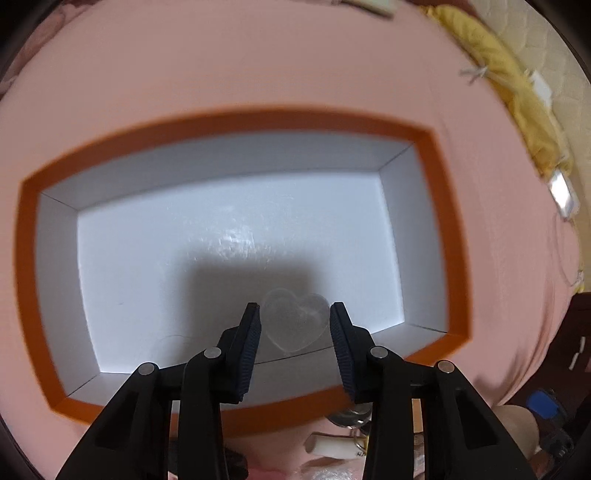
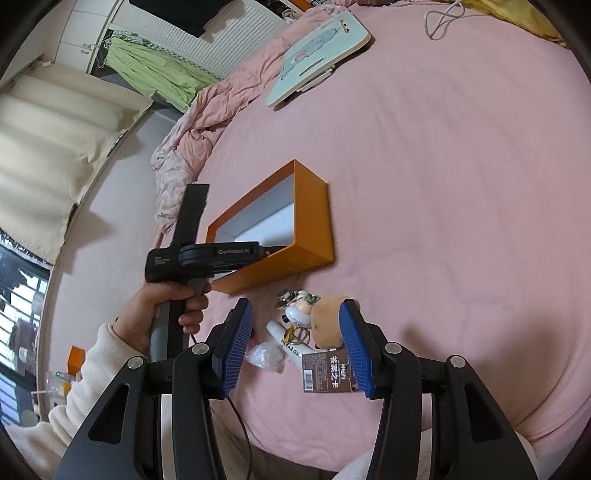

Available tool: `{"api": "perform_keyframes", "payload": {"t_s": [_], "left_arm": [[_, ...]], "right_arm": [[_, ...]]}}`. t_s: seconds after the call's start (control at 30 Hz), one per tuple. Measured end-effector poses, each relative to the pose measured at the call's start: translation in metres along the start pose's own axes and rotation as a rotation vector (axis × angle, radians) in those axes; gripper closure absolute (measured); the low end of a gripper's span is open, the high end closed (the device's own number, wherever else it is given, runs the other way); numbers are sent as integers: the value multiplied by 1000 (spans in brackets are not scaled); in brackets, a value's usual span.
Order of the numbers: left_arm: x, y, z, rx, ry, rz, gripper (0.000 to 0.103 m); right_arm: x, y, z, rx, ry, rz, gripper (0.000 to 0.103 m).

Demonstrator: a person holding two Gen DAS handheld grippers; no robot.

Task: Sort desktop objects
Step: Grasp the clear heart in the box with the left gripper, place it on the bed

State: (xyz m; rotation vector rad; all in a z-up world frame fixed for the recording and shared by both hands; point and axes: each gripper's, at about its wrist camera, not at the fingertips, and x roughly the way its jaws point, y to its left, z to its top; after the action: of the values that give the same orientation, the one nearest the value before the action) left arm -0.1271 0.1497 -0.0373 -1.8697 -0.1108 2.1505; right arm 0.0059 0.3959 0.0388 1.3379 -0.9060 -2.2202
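Observation:
An orange box (image 1: 29, 258) with a white inside lies open on the pink bed sheet; it also shows in the right wrist view (image 2: 310, 218). My left gripper (image 1: 295, 310) hangs over the box, open, with a clear heart-shaped piece (image 1: 297, 319) between its fingers, apparently free of both pads. In the right wrist view the left gripper (image 2: 273, 251) reaches into the box. My right gripper (image 2: 297, 306) is open and empty above a small pile: a tan plush (image 2: 327, 317), a white figurine keychain (image 2: 299, 310), a white tube (image 2: 291, 341), a clear plastic bag (image 2: 266, 354) and a brown card pack (image 2: 325, 371).
A pale blue lap tray (image 2: 317, 51) and a white cable (image 2: 439, 18) lie far up the bed. A crumpled pink blanket (image 2: 177, 155) lies at the bed's left edge. A yellow cloth (image 1: 509, 92) lies at the right edge.

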Motion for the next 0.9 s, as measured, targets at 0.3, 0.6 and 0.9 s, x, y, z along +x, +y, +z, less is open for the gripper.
{"api": "perform_keyframes", "payload": {"t_s": [0.3,0.6,0.9], "left_arm": [[-91,6,-47,32,-118,-175,67],[-60,24,-56,22,-69,-97,67],[-84,37,-74,16,-241,-40,44]], "right_arm": [[1,2,-2,-16,0,-43,53],[1,7,-4,-38,-8,-99,53],[3,17,-7,-98,-18,-183,53]]}}
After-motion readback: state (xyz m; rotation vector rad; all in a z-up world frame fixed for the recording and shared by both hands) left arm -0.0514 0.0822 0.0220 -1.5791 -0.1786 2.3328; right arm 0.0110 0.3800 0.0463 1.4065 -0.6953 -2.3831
